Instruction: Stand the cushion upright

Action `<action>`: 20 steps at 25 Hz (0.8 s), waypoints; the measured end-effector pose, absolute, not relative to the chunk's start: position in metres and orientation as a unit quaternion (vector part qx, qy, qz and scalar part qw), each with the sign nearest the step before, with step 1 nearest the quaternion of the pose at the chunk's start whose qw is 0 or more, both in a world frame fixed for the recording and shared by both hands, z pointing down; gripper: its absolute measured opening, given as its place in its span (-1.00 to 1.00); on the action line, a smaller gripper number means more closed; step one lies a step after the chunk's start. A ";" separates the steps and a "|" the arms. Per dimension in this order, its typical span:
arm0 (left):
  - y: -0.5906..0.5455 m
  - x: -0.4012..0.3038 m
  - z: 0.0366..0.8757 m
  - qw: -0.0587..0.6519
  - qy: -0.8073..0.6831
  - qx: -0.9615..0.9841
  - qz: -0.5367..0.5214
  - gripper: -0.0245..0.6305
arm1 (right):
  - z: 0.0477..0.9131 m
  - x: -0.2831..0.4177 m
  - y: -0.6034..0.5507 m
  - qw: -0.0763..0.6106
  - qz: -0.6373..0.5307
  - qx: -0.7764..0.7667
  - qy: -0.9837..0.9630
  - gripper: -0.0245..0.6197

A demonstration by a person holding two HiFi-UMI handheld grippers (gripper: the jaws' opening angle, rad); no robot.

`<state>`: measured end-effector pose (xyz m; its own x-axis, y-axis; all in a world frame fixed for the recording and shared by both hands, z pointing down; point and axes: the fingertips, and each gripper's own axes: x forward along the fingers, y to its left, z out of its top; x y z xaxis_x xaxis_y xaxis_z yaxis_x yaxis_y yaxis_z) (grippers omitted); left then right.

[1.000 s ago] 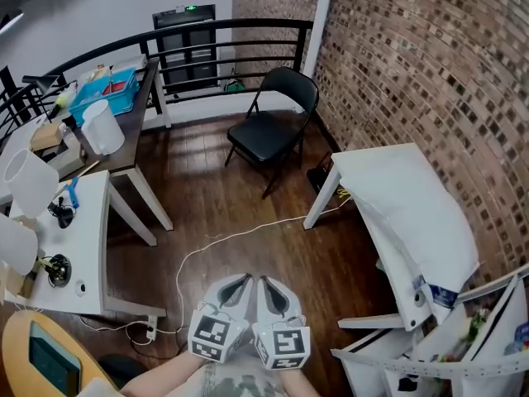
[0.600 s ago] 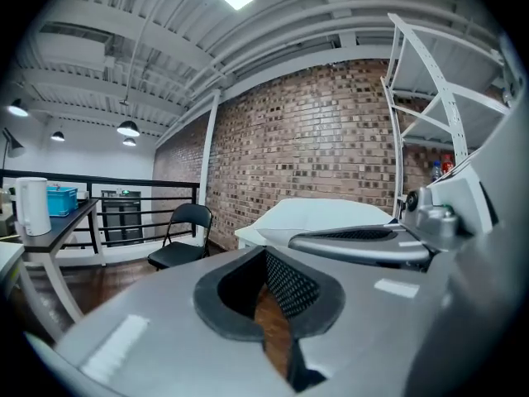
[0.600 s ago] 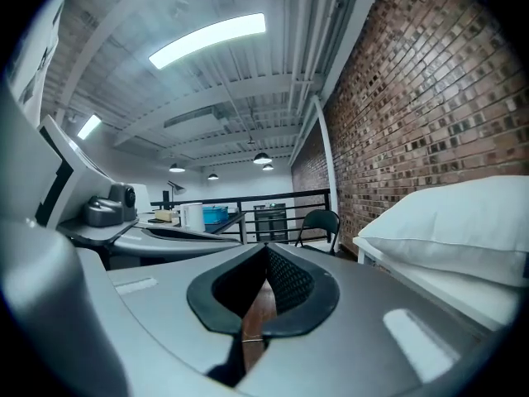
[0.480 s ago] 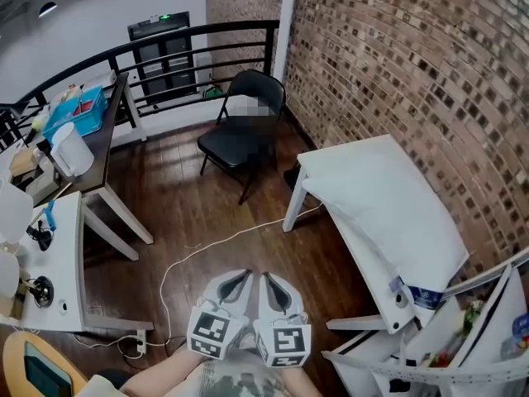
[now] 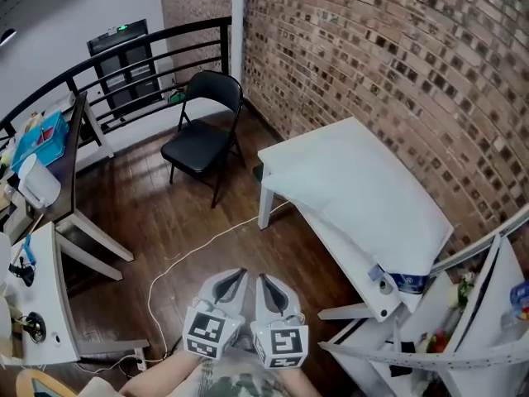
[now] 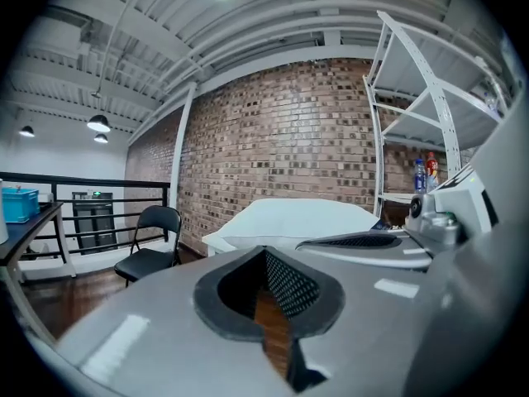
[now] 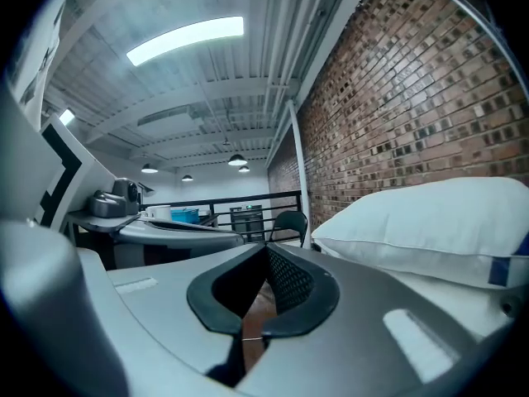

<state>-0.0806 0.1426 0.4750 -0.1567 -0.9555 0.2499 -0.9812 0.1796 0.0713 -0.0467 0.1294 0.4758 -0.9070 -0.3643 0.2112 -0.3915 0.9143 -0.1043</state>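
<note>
Low in the frame's centre, the left gripper (image 5: 239,275) and right gripper (image 5: 266,279) are clenched on nothing, so both should open before reaching the cushion (image 5: 355,190) lying flat at right.

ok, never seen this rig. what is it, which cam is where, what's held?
There is no robot: a person holds a two-jaw gripper in each hand. The head view comes from a camera on the person's head, looking steeply down. It shows the left gripper and the right gripper side by side above a wood floor. The other two views come from a camera riding on each gripper, looking along its jaws. Both grippers are shut and hold nothing. Ahead, a white cushion lies flat on a white table by the brick wall, untouched. A black chair stands further off.
</note>
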 end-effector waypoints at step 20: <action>-0.016 -0.072 0.475 0.135 -0.654 0.743 0.053 -0.93 | 0.483 -0.033 -0.015 0.111 0.078 0.335 -0.932 -0.92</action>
<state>-0.0722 -0.0164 0.4749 0.1398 -0.9567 0.2553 -0.9853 -0.1088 0.1316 -0.0333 -0.0153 0.4831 -0.7507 -0.6074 0.2598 -0.6421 0.7634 -0.0706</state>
